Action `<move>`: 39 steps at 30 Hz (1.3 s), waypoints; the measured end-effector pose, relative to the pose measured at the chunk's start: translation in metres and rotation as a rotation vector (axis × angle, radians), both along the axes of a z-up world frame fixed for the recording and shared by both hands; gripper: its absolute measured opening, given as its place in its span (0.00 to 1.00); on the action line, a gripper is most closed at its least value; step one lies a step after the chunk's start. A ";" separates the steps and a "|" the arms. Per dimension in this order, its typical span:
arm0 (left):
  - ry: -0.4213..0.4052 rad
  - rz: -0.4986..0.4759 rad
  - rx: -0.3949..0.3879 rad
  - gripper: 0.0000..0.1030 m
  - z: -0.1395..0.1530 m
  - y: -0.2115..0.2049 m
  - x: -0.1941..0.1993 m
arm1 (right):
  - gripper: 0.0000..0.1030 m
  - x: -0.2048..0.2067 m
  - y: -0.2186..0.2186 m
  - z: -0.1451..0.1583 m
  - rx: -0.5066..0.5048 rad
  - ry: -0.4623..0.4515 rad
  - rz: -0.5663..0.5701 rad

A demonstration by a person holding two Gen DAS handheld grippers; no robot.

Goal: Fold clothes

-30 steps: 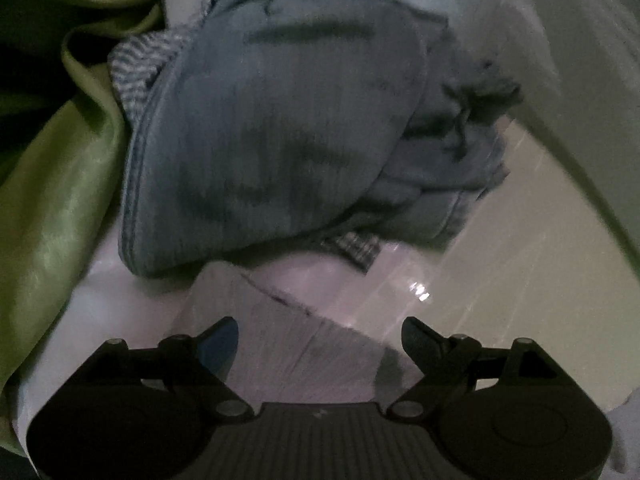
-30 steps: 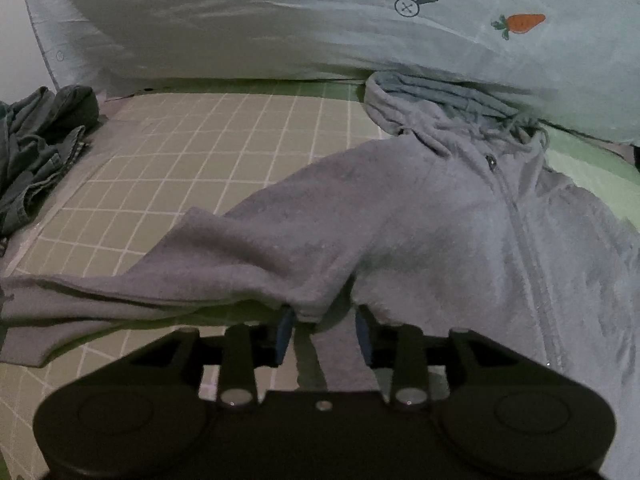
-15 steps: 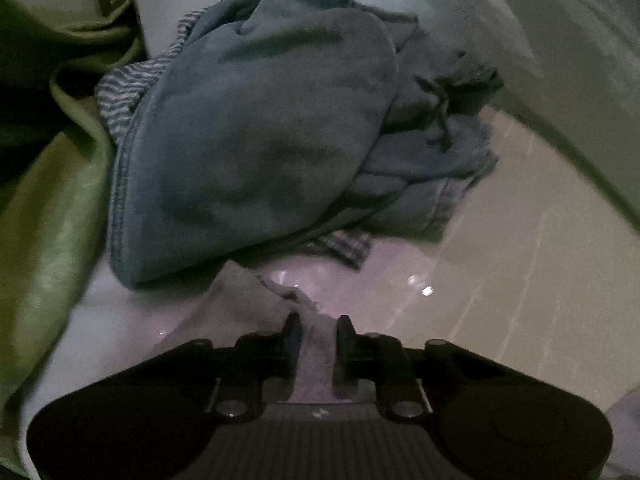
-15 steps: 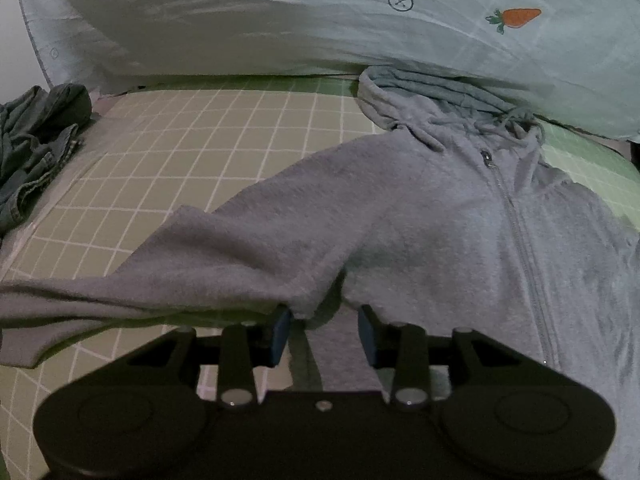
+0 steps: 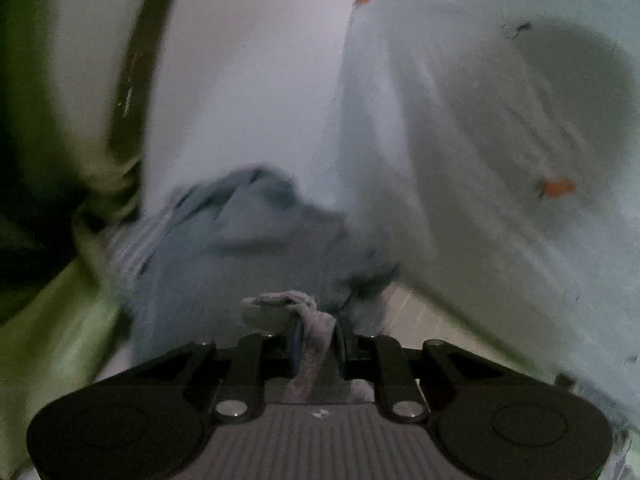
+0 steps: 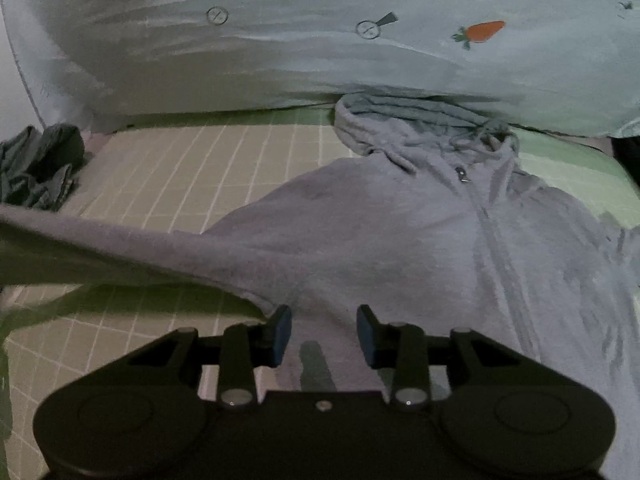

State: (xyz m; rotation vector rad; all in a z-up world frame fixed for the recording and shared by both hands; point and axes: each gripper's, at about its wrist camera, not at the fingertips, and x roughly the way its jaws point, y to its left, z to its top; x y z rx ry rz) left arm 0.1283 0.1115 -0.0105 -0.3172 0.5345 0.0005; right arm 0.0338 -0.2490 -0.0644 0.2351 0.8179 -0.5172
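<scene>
The hoodie [image 6: 380, 232] is plain grey. The bedsheet [image 6: 168, 172] is pale green with a white grid. The far pillow [image 6: 280, 52] is light blue with orange carrots.

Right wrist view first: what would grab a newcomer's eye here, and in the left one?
A grey zip hoodie spreads across the checked sheet, one sleeve lifted and stretched off to the left edge. Behind it lies a pale pillow printed with carrots. In the left wrist view, the left gripper pinches grey cuff fabric before a blue-grey heap of clothes.
</scene>
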 end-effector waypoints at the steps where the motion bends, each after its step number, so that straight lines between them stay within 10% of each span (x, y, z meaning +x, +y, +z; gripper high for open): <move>1: 0.049 0.011 0.001 0.18 -0.011 0.004 -0.010 | 0.36 -0.003 0.001 0.000 0.000 -0.001 -0.004; 5: 0.240 0.045 -0.027 0.19 -0.053 0.022 -0.051 | 0.36 -0.020 0.007 -0.002 -0.001 0.009 -0.005; 17: 0.428 0.065 -0.112 0.23 -0.081 0.038 -0.106 | 0.36 -0.073 0.030 -0.006 -0.016 0.106 0.073; 21: 0.441 0.086 -0.098 0.35 -0.078 0.043 -0.111 | 0.36 -0.082 0.030 -0.005 -0.021 0.106 0.078; 23: 0.430 0.107 -0.101 0.57 -0.075 0.047 -0.111 | 0.36 -0.085 0.029 -0.005 -0.018 0.106 0.074; 34: 0.425 0.125 -0.054 0.69 -0.076 0.069 -0.070 | 0.39 -0.097 0.031 -0.005 -0.019 0.107 0.033; 36: 0.439 0.114 -0.056 0.63 -0.079 0.070 -0.063 | 0.39 -0.098 0.031 -0.005 -0.020 0.114 0.029; 38: 0.436 0.088 -0.040 0.12 -0.078 0.067 -0.061 | 0.39 -0.098 0.032 -0.006 -0.022 0.120 0.023; 39: 0.434 0.077 -0.032 0.10 -0.077 0.066 -0.060 | 0.39 -0.098 0.032 -0.005 -0.025 0.121 0.020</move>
